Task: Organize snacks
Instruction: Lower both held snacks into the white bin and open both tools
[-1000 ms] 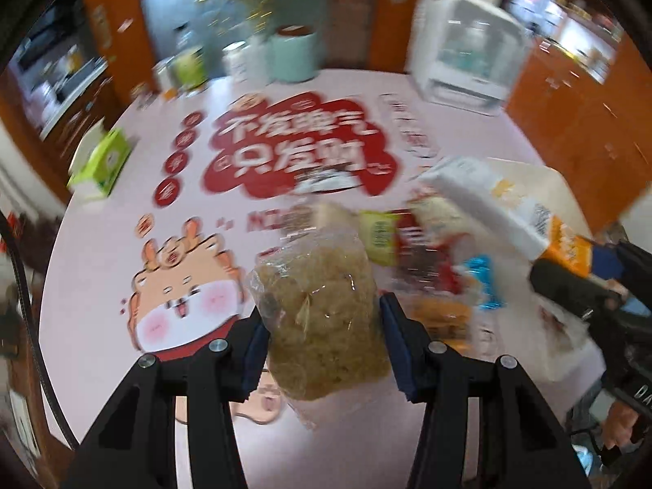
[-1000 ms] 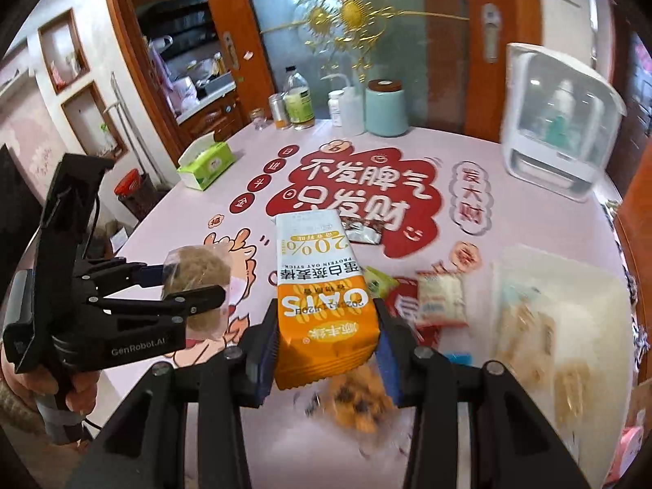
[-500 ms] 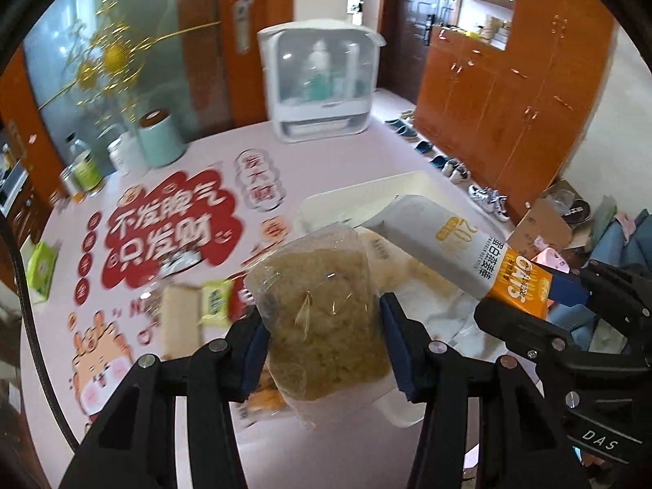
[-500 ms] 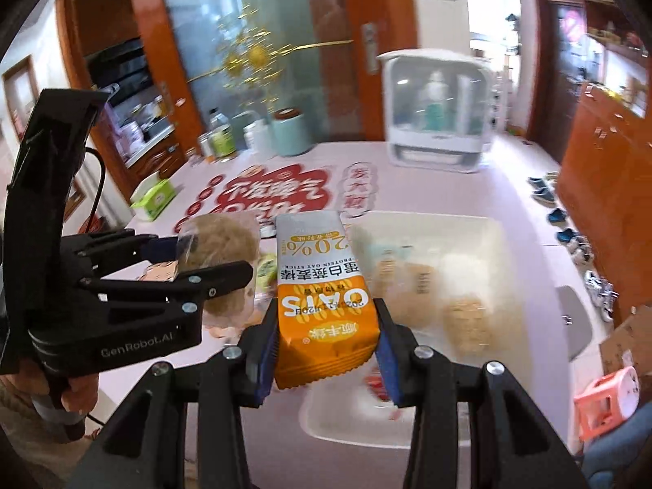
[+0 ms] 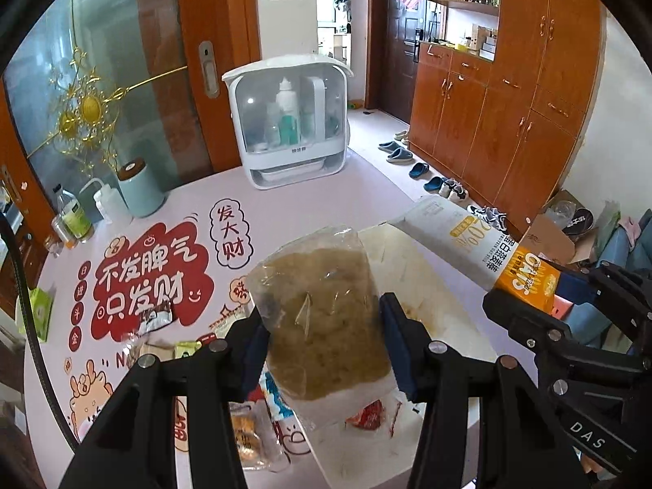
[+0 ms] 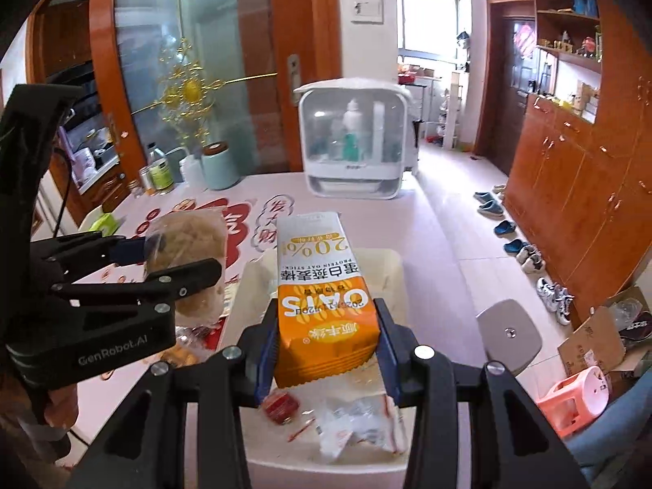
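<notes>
Left wrist view. Left gripper (image 5: 324, 340), black with blue pads: jaws clamped on a clear plastic bag of pale brown shredded snack (image 5: 324, 318), held upright above the near edge of a white rectangular plastic tray (image 5: 444, 293). Right gripper (image 5: 542, 297), at the right edge: gripping the orange end of a white-and-orange oat bar packet (image 5: 476, 246), which slants out over the tray's far corner. Small loose snack packets (image 5: 252, 436) lie on the pink printed tablecloth (image 5: 285, 195) left of the tray. Beyond: white domed cabinet with clear front (image 5: 289, 122), pale blue canister with brown lid (image 5: 138, 191), green tissue box (image 5: 38, 311).

Right wrist view. Right gripper (image 6: 326, 350): jaws clamped on both sides of the oat bar packet (image 6: 322, 297), printed "OATS", standing upright over the white tray (image 6: 391, 265). In the tray beneath: a red wrapper (image 6: 279, 405) and a crumpled clear wrapper (image 6: 358, 424). Left gripper (image 6: 179, 261), at the left: closed on the bag of shredded snack (image 6: 191, 244), held over the tablecloth (image 6: 261, 187) just beside the tray's left rim. A grey stool (image 6: 509, 336) and a pink stool (image 6: 578, 399) stand on the floor to the right.
</notes>
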`<state>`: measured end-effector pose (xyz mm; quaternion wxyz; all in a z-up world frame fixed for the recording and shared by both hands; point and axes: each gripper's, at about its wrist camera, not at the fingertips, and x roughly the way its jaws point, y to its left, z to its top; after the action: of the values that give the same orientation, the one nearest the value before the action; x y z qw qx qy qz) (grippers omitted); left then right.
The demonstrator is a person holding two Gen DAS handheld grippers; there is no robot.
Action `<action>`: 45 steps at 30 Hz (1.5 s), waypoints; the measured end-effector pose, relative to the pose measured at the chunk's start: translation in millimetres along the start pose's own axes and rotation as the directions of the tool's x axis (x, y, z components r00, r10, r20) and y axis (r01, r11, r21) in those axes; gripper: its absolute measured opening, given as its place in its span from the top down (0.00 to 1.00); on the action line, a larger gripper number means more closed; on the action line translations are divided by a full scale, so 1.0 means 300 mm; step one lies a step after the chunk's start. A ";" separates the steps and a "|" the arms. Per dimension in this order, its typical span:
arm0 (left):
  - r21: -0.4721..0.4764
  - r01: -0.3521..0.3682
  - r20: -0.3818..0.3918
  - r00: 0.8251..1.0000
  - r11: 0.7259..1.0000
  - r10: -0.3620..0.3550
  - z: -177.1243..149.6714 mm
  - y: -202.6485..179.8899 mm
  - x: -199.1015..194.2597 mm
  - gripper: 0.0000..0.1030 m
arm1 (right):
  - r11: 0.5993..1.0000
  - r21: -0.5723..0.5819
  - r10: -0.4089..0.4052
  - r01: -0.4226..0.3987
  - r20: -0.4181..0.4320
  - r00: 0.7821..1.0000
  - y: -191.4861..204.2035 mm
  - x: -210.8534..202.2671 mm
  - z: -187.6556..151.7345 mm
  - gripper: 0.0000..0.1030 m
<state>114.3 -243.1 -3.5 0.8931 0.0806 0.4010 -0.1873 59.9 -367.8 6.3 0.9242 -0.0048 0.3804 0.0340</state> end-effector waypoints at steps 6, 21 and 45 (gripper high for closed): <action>0.017 -0.039 -0.015 0.999 0.999 0.040 0.010 -0.018 0.054 0.47 | 1.000 0.010 0.002 -0.002 -0.020 1.000 -0.032 0.057 0.012 0.57; 0.027 -0.189 -0.086 0.978 0.982 0.190 -0.095 0.060 0.138 0.05 | 0.999 0.046 0.031 -0.024 -0.145 0.989 -0.046 0.157 -0.062 0.40; -0.074 -0.258 -0.112 0.962 0.963 0.249 -0.277 0.224 -0.034 0.05 | 0.993 0.063 0.106 -0.095 -0.209 0.972 0.087 0.129 -0.115 0.40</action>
<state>77.8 -154.3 -51.8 0.8909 0.1014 0.4400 -0.0493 61.4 -340.8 -45.1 0.8752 0.0352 0.4774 0.0700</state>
